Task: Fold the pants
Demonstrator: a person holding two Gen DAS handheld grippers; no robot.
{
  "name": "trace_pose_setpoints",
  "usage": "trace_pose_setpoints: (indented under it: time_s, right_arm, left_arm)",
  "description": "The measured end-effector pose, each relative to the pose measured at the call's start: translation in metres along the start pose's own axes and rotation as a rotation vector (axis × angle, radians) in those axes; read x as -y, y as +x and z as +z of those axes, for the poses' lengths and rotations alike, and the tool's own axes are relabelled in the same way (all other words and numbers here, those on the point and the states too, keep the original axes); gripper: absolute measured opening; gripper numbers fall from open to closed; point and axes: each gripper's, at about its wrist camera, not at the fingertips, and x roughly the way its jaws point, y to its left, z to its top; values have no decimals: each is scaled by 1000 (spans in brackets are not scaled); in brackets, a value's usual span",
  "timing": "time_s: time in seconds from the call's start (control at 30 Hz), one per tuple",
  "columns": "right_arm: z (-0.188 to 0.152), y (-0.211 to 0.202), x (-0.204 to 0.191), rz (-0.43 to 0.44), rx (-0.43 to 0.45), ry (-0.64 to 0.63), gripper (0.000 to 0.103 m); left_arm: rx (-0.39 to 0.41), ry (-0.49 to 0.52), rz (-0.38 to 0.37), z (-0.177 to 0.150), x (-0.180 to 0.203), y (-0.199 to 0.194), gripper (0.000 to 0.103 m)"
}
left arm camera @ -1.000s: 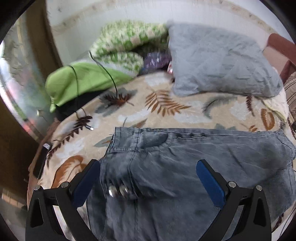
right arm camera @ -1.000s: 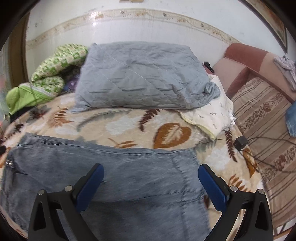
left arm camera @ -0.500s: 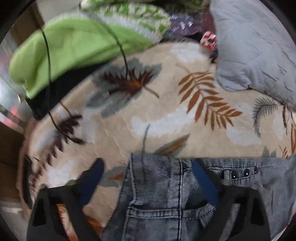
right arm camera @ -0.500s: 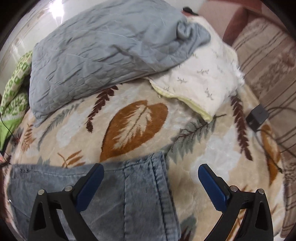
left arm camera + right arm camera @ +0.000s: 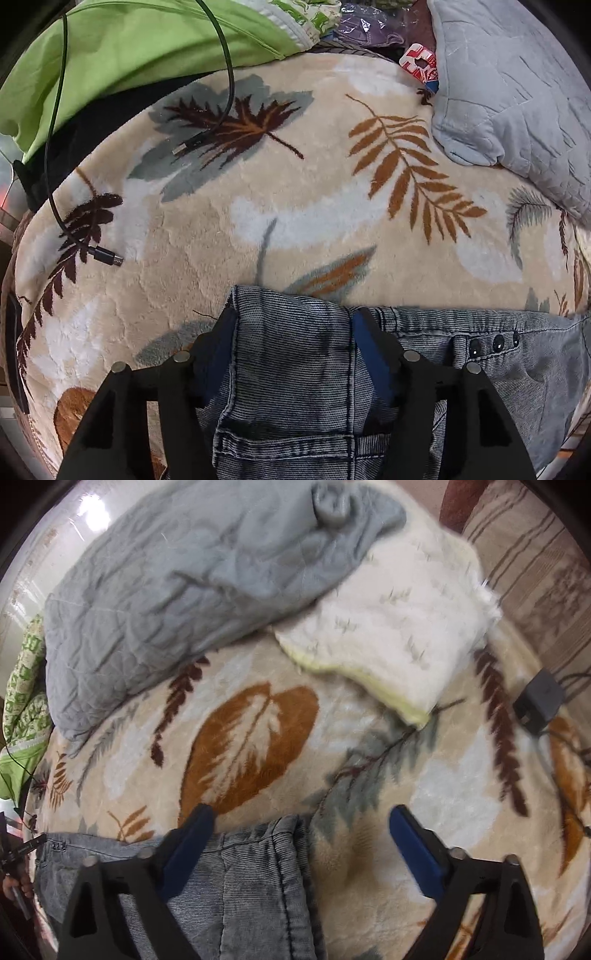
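Grey denim pants lie flat on a leaf-patterned blanket. My left gripper points steeply down over the waistband's far left corner. That corner sits between its closing jaws, and the blue pads stand at either side of it without a clear squeeze. Dark snaps show just to the right. My right gripper hangs over the far corner of the leg hem. Its jaws are closing too, with the hem near the left pad and bare blanket under the right one.
A grey quilted pillow and a white cushion lie beyond the pants. A green blanket is at the far left, with a black cable plug on the bedspread. A black charger sits at the right.
Both grippers moved forward and down to the far edge of the pants and tipped more steeply downward. Both pairs of jaws have narrowed around the denim corners.
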Motion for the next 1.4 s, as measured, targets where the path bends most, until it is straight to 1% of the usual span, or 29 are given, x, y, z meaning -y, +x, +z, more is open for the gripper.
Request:
trace_pose_setpoints:
  time_s: [0.07,0.1,0.17,0.2,0.23,0.27,0.3,0.4,0.43,0.47,0.5,0.6,0.63,0.67,0.7,0.77,0.8,0.83,0.87,0.9,0.93,1.03,1.1,1.17,1.2,1.23,1.3,1.37,1.4]
  right_arm:
    - [-4,8,-4,26,-31,-17,74]
    - [-7,10,-9,24,-35,-39,73]
    - [-11,15,-17,6,-42,-70,73]
    - [-11,19,-20,-4,-56,-78,71]
    - [-12,22,-22,-28,-73,-85,68]
    - [-12,22,-25,-83,-96,-96,55]
    - [-10,14,-28,-104,-83,-104,51]
    - [-4,-21,-34,-61,13,-144,52]
    - [-3,-24,-34,-68,13,-146,52]
    - [0,-22,-36,-75,-3,-146,52]
    - [1,-17,-37,-75,-24,-149,53]
    - [8,8,-37,-129,-76,-164,53]
    - [9,15,-35,-126,-90,-160,53]
    - [9,24,-33,-98,-107,-154,53]
    - [9,30,-32,-82,-113,-153,53]
    - [8,43,-32,-71,-135,-154,53]
    - [7,47,-34,-61,-143,-156,53]
    - [5,49,-37,-77,-136,-171,53]
    - [5,49,-39,-80,-135,-180,45]
    - [4,48,-42,-63,-146,-177,23]
    - [4,47,-44,-47,-157,-167,23]
    - [1,26,-61,-76,-106,-217,22]
    - [1,6,-66,-66,-60,-212,22]
    - [0,-29,-67,-32,8,-187,22]
    - [-1,-44,-67,-19,38,-179,22]
    - [-2,-62,-66,-3,74,-163,22]
    - [-2,-94,-64,42,147,-129,22]
    - [-6,-130,-62,93,250,-101,22]
    - [-12,-140,-63,95,290,-89,22]
  left_arm:
    - [5,6,2,-1,0,-1,65]
    - [9,2,3,-2,-2,0,65]
    - [17,2,-9,-1,-1,0,57]
    - [19,3,-22,-2,1,-1,49]
    - [23,4,-25,-3,3,-3,43]
    - [28,9,-25,-3,5,-5,39]
    - [26,23,-28,-2,9,-5,33]
    - [19,35,-19,1,14,-3,31]
    - [12,27,-22,2,14,-1,34]
    - [7,19,-15,5,15,1,37]
    - [2,7,0,6,14,2,46]
    - [-17,-21,-23,9,8,4,47]
    - [-20,-28,-32,10,6,5,47]
    - [-19,-36,-41,10,5,5,46]
    - [-16,-38,-49,9,3,4,39]
    - [-6,-30,-60,9,4,2,31]
    - [-3,-24,-64,9,6,1,26]
    - [-1,-24,-63,9,8,0,22]
    - [4,-26,-60,9,9,-2,19]
    - [12,-26,-53,9,11,-5,10]
    - [20,-29,-51,10,13,-7,11]
    - [69,-58,-84,9,9,-26,10]
    - [105,-76,-120,8,6,-46,9]
    - [149,-79,-143,6,6,-72,6]
    - [174,-80,-144,3,5,-86,3]
    - [206,-85,-146,2,4,-101,2]
    - [272,-107,-186,-5,-5,-133,2]
    - [334,-124,-207,-17,-12,-160,2]
    - [365,-133,-215,-25,-17,-172,2]
